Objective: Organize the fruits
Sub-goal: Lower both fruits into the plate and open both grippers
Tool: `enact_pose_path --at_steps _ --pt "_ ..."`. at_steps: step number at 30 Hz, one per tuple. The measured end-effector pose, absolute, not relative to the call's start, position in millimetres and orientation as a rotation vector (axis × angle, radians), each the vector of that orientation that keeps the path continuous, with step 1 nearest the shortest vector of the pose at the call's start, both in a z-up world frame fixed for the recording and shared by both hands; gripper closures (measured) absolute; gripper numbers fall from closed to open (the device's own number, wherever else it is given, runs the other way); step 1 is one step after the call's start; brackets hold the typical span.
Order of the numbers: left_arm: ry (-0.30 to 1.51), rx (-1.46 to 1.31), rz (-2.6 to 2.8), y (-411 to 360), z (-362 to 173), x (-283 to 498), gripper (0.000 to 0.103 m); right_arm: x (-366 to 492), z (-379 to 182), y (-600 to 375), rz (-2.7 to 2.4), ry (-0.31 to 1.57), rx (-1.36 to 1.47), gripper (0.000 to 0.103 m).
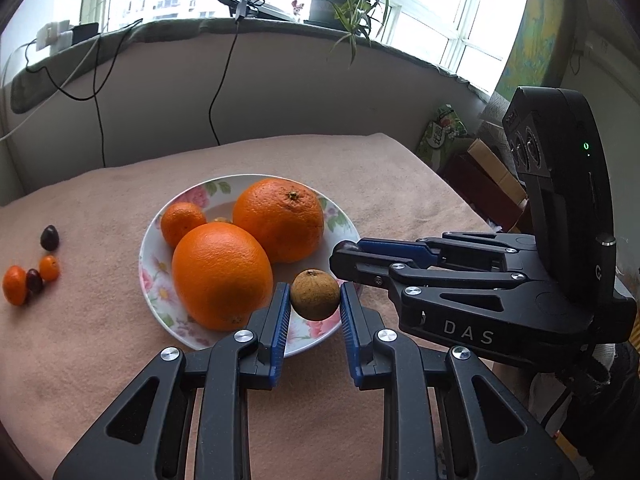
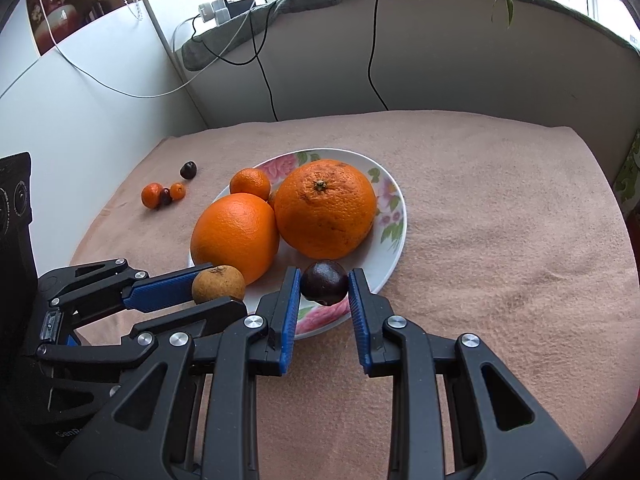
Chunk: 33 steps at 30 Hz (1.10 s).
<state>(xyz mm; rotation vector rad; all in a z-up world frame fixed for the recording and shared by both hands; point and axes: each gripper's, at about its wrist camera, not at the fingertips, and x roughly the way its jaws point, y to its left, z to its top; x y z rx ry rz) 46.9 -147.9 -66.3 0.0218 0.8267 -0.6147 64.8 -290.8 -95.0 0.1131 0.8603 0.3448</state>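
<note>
A floral plate [image 1: 344,220] [image 2: 394,240] on the pink cloth holds two big oranges [image 1: 222,274] [image 1: 280,218] [image 2: 234,234] [image 2: 326,208] and a small mandarin [image 1: 182,222] [image 2: 250,184]. My left gripper [image 1: 315,300] is shut on a brown longan [image 1: 315,294] [image 2: 218,284] over the plate's near rim. My right gripper [image 2: 325,286] is shut on a dark cherry [image 2: 324,282] over the plate's near edge; in the left wrist view it [image 1: 344,252] comes in from the right.
Several small fruits lie on the cloth left of the plate: a mandarin [image 1: 15,285] [image 2: 151,195], a kumquat [image 1: 49,268] [image 2: 177,191] and two dark cherries [image 1: 49,237] [image 1: 34,280] [image 2: 188,170]. A wall with hanging cables stands behind the table. Boxes [image 1: 480,176] stand to the right.
</note>
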Motion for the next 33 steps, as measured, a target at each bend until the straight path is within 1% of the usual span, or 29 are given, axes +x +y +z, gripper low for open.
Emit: enact_pose_path --at_steps 22,23,26,29,30,31,33 --pt "0.824 0.032 -0.581 -147.2 -67.7 47.4 0.079 65.4 -95.1 -290.0 0.328 0.862 0.098 0.077" --pt "0.823 0.031 -0.580 -146.6 -67.7 47.5 0.079 65.4 -95.2 -290.2 0.326 0.861 0.099 0.075" --pt "0.821 0.030 -0.575 -145.0 -68.1 47.3 0.079 64.8 -94.0 -290.6 0.327 0.848 0.106 0.055" --pt "0.821 0.031 -0.571 -144.3 -68.4 47.5 0.078 64.5 -93.0 -290.6 0.326 0.844 0.105 0.054" --pt "0.819 0.030 -0.571 -144.1 -68.0 47.1 0.073 64.6 -92.8 -290.6 0.324 0.843 0.106 0.054" --pt "0.816 0.029 -0.572 -143.9 -67.5 46.7 0.071 64.6 -92.4 -290.7 0.321 0.843 0.104 0.053" --pt "0.810 0.028 -0.572 -144.2 -66.2 45.7 0.065 64.5 -91.3 -291.5 0.311 0.838 0.104 0.045"
